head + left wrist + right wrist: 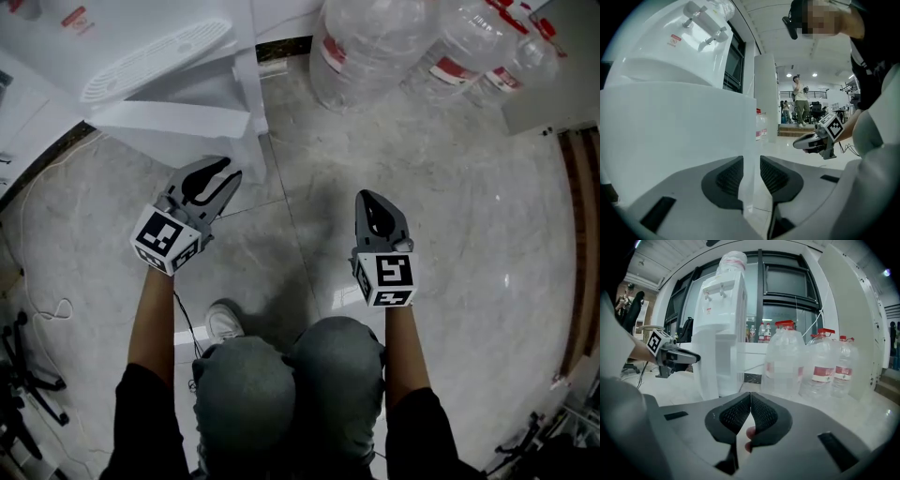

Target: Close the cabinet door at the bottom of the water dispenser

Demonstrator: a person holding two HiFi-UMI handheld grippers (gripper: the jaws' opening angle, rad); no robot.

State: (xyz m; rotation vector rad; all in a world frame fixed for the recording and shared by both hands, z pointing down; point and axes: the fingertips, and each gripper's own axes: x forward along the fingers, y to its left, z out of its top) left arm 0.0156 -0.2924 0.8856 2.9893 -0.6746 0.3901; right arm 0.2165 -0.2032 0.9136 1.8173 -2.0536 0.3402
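Note:
The white water dispenser [141, 56] stands at the upper left, its bottom cabinet door [187, 117] swung out over the floor. My left gripper [217, 178] sits at the door's free edge. In the left gripper view the thin white door [670, 131] runs edge-on between the pads [729, 176], which press on it from both sides. My right gripper [375, 208] hovers over the floor to the right, away from the door, with its pads [764, 416] touching and nothing between them. The right gripper view shows the dispenser [722, 310] and the left gripper [679, 357] at the door.
Several large water bottles [375, 47] stand on the floor right of the dispenser, also in the right gripper view as bottles [820, 366]. A thin cable [47, 309] lies at the left. The person's shoe [223, 322] and knees are below. People stand far off in the room.

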